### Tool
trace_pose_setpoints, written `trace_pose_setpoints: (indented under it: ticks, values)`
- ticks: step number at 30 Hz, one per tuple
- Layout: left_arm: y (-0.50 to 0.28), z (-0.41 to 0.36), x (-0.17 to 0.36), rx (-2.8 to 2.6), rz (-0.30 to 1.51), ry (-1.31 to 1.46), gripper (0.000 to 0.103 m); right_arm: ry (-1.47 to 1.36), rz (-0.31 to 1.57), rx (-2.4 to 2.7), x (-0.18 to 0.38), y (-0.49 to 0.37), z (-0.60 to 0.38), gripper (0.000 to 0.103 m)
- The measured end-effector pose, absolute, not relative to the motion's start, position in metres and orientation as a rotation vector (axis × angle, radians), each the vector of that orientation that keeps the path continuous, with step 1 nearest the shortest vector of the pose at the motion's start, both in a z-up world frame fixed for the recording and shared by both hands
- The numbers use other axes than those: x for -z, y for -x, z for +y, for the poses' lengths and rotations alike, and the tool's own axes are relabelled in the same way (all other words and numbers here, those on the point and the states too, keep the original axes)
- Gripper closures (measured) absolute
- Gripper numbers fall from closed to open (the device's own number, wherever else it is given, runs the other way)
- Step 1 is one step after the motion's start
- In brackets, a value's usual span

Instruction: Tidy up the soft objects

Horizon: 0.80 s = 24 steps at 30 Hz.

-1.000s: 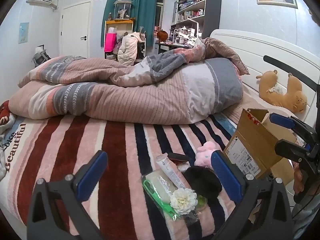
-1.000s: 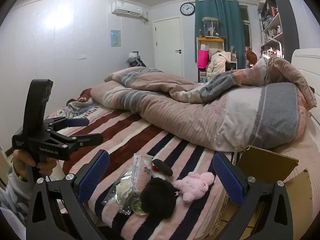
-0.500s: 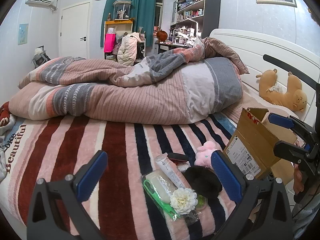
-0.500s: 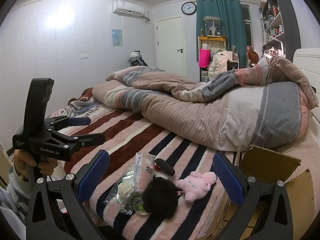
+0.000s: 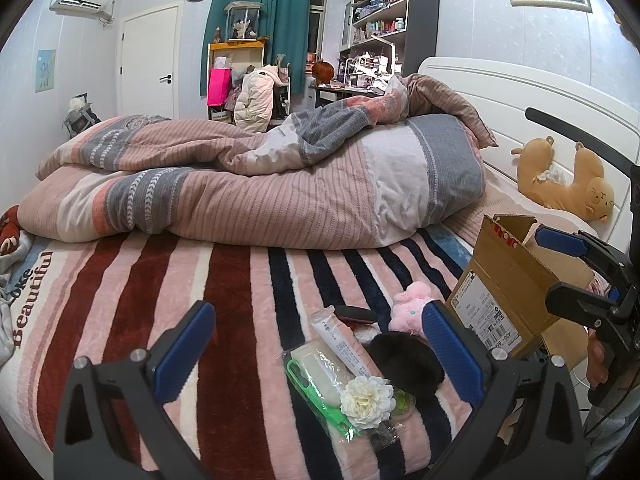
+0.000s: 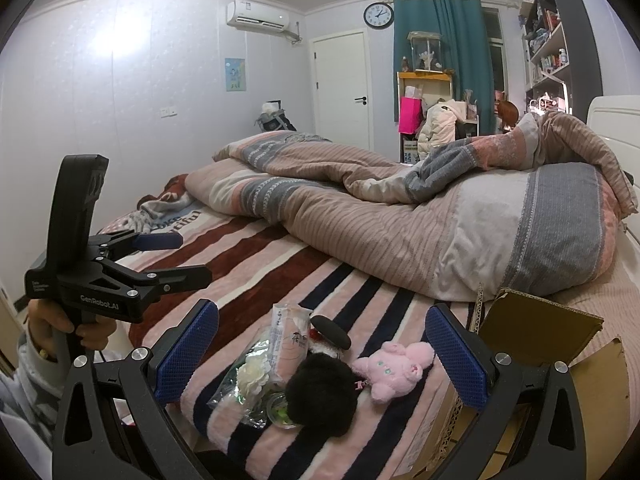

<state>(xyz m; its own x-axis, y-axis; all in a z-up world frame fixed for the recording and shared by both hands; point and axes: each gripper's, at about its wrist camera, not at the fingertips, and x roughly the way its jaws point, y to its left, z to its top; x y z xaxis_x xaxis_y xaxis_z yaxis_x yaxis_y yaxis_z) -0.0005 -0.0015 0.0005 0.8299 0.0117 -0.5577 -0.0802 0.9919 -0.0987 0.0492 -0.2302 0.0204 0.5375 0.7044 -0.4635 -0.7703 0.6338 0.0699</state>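
Observation:
A small pink plush toy (image 6: 394, 364) lies on the striped blanket (image 6: 280, 264) near the bed's front edge, beside a black fluffy pompom (image 6: 322, 392); both also show in the left wrist view, the plush (image 5: 410, 306) and the pompom (image 5: 406, 362). A white fabric flower (image 5: 366, 400) lies on clear packets with a tube (image 5: 336, 338). An open cardboard box (image 5: 502, 296) stands to the right. My left gripper (image 5: 316, 354) is open and empty above the pile. My right gripper (image 6: 322, 350) is open and empty, held over the pompom and plush.
A rumpled striped duvet (image 5: 256, 188) fills the back of the bed. A brown plush bear (image 5: 568, 184) lies against the white headboard (image 5: 520, 92). A small black oval object (image 6: 330, 330) lies by the tube. Shelves, a desk and a door stand beyond.
Both grippers have shifted only slightly; the view in each has drifted a little. Nothing on the bed has moved and both stay open.

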Motion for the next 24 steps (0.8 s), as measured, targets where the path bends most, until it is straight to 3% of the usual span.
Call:
trace_pose_setpoints:
  ticks: [24]
  values:
    - [0.0005,-0.002,-0.0006,-0.05,0.59,0.115,0.0,0.148,0.487,-0.883,-0.021,-0.0545,-0.232,0.0]
